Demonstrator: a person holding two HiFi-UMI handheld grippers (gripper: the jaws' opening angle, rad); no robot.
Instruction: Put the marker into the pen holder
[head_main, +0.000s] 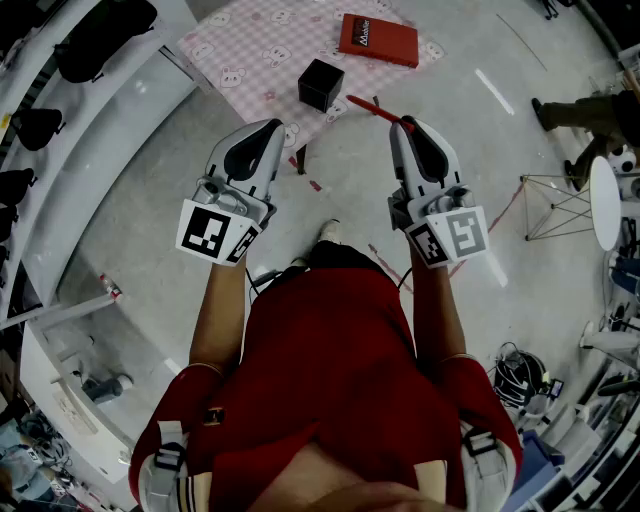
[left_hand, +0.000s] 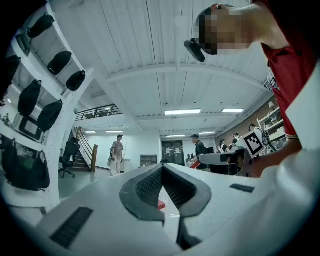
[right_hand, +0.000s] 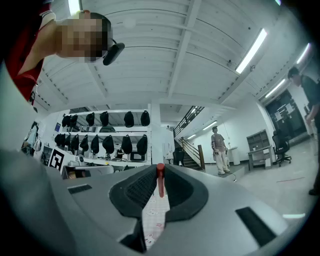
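Observation:
In the head view a red marker (head_main: 373, 108) sticks out to the left of my right gripper (head_main: 405, 124), which is shut on its end. It hangs just right of the black cube pen holder (head_main: 320, 84) on the pink checked cloth (head_main: 255, 50). The right gripper view shows the marker (right_hand: 160, 181) upright between the pads, at the tip of the right gripper (right_hand: 159, 169). My left gripper (head_main: 268, 128) hovers near the cloth's front edge, left of the holder. Seen in its own view, the left gripper (left_hand: 163, 168) has its tips together and nothing between them.
A red book (head_main: 378, 40) lies on the cloth behind the holder. White shelves with black bags (head_main: 95, 40) run along the left. A wire rack (head_main: 555, 205) and a white round table (head_main: 604, 200) stand at the right. Several people stand far off in the hall.

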